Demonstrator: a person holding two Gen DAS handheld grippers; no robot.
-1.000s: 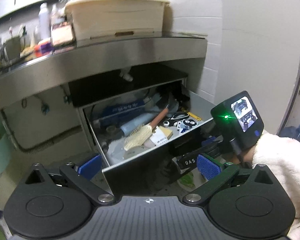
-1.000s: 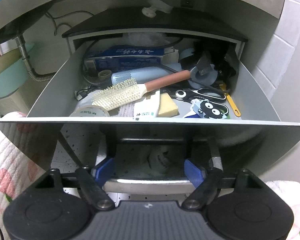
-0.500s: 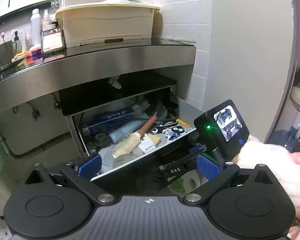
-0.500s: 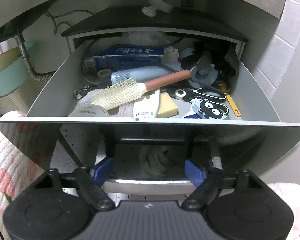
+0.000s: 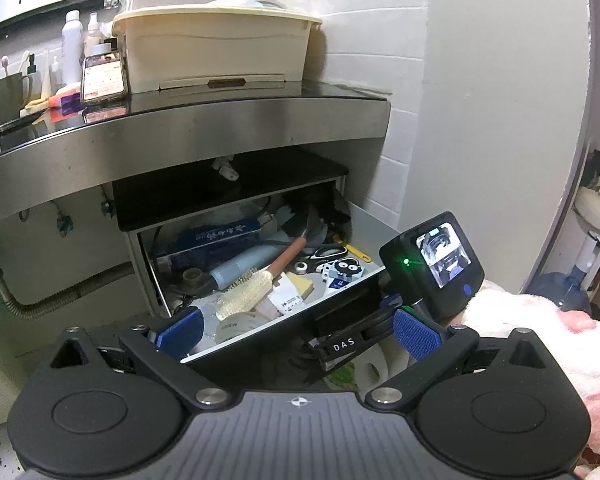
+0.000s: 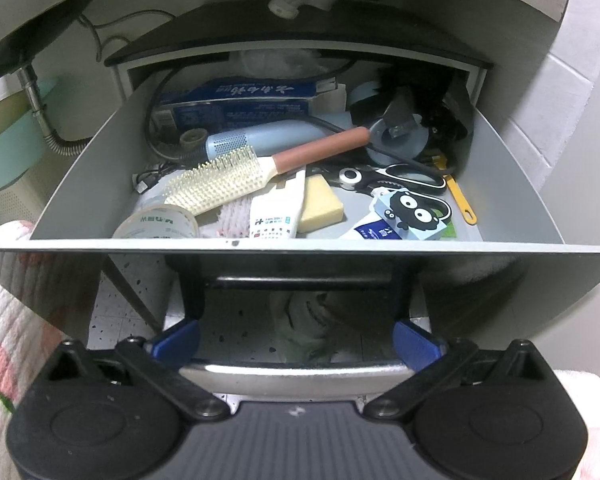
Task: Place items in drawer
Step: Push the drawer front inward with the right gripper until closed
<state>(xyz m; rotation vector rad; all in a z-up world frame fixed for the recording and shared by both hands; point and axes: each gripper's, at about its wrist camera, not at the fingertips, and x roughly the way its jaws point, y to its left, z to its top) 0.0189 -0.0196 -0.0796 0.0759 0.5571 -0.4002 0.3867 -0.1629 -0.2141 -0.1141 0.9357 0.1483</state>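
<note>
Drawer [image 5: 260, 332]: pulled out from under the steel desk [image 5: 220, 128], grey inside, dark glossy front, full of clutter.

Left wrist view. My left gripper [image 5: 298, 328] hangs in front of the drawer's left corner, jaws released, nothing between the blue pads [image 5: 416, 334]. My right gripper [image 5: 432, 268] shows at the drawer's right front corner, its screen lit and a green light on; a white fleece sleeve [image 5: 520, 320] is behind it. Only this view shows the desk top: cream storage box [image 5: 216, 56], phone [image 5: 102, 76], white bottle [image 5: 72, 48]. Set against the frame a second ago, the drawer sits smaller and lower in this view, and more of the desk top shows.

Right wrist view. My right gripper [image 6: 296, 340] has its jaws released, and the blue pads [image 6: 416, 344] straddle the silver handle bar [image 6: 296, 372] on the drawer front. Only this view shows the contents plainly:
- hairbrush [image 6: 236, 180], cream head, brown handle, lying aslant across the middle;
- pale blue hair dryer [image 6: 260, 140] behind it;
- blue carton [image 6: 236, 96] along the back;
- tape roll [image 6: 156, 224] at the front left;
- white tube [image 6: 276, 212] beside a yellow block [image 6: 320, 204];
- black scissors [image 6: 388, 178];
- cartoon-eyed packet [image 6: 408, 216] at the front right.
This view matches the earlier one almost exactly.
</note>
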